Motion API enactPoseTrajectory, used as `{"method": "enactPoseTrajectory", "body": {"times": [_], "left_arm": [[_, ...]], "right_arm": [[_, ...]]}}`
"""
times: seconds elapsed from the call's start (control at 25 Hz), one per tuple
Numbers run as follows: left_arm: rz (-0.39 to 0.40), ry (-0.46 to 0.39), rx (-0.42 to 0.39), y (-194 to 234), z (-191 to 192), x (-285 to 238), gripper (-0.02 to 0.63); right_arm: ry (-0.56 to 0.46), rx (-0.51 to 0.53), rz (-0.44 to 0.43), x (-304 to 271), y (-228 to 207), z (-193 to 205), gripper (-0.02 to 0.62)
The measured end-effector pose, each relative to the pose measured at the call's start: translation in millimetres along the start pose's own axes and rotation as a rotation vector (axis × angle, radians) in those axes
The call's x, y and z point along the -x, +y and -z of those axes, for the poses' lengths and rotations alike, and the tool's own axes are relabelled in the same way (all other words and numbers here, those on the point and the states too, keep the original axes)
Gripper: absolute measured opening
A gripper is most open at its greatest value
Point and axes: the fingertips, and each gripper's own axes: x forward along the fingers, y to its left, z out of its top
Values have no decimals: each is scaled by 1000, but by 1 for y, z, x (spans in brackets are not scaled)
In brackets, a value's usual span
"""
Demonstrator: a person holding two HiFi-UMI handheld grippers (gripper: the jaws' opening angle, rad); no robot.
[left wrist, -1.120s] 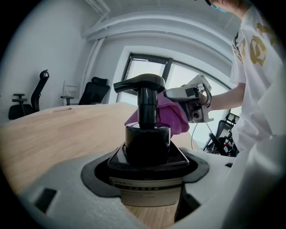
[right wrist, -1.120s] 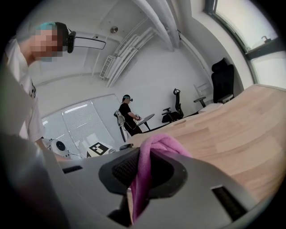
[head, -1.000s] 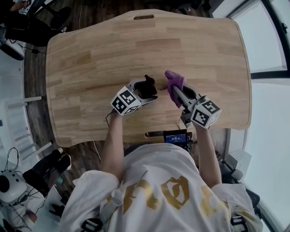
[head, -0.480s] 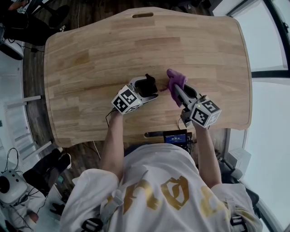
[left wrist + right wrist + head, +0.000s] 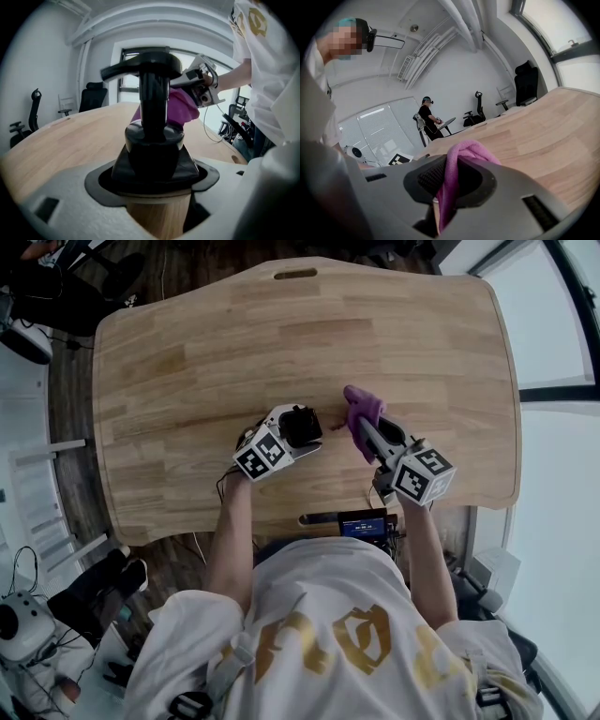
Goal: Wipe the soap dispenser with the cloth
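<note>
**both grippers loaded, cloth just beside the dispenser**

head view: the wooden table (image 5: pixel 281 334) is seen from above. near its front edge, about midway across, the left gripper (image 5: pixel 298 432) is closed around a black-topped soap dispenser (image 5: pixel 302 420). the right gripper (image 5: pixel 364 432) reaches in from the right and carries a purple cloth (image 5: pixel 361 407) bunched at its tip. the cloth sits just to the right of the dispenser, and a thin strip of table seems to show between them. each gripper's marker cube points back toward the person (image 5: pixel 319 634), who wears a white shirt with gold print.

left gripper view: the jaws are clamped on the dispenser's shoulder, where the black collar (image 5: pixel 154 140) meets a wood-coloured body (image 5: pixel 157 211). the dispenser stands upright, its neck rising to a black pump head (image 5: pixel 150 65) with the spout pointing left. the cloth (image 5: pixel 185 108) shows behind and to the right of the neck, with the right gripper just above it. whether cloth and dispenser touch cannot be told here.

right gripper view: the jaws are narrow, pinching a fold of the cloth (image 5: pixel 452 183), which loops up over the pads. the table stretches away on the right. far behind, another person (image 5: pixel 427 117) stands near office chairs (image 5: pixel 476 110).
</note>
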Motion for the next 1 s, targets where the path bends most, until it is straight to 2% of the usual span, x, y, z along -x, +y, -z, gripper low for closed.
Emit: {"method": "enactPoseTrajectory", "body": {"times": [0.12, 0.36, 0.56, 1.0], "left_arm": [[-7, 37, -26, -1, 7, -1, 360], [-6, 46, -6, -2, 7, -2, 360], [-8, 96, -54, -7, 12, -5, 360], [-1, 122, 34, -6, 19, 2, 362]], "right_arm": [[-2, 0, -2, 1, 1, 0, 51], [-6, 4, -5, 1, 3, -2, 51], [-4, 6, 1, 2, 4, 0, 51], [-3, 26, 35, 5, 5, -4, 51]]}}
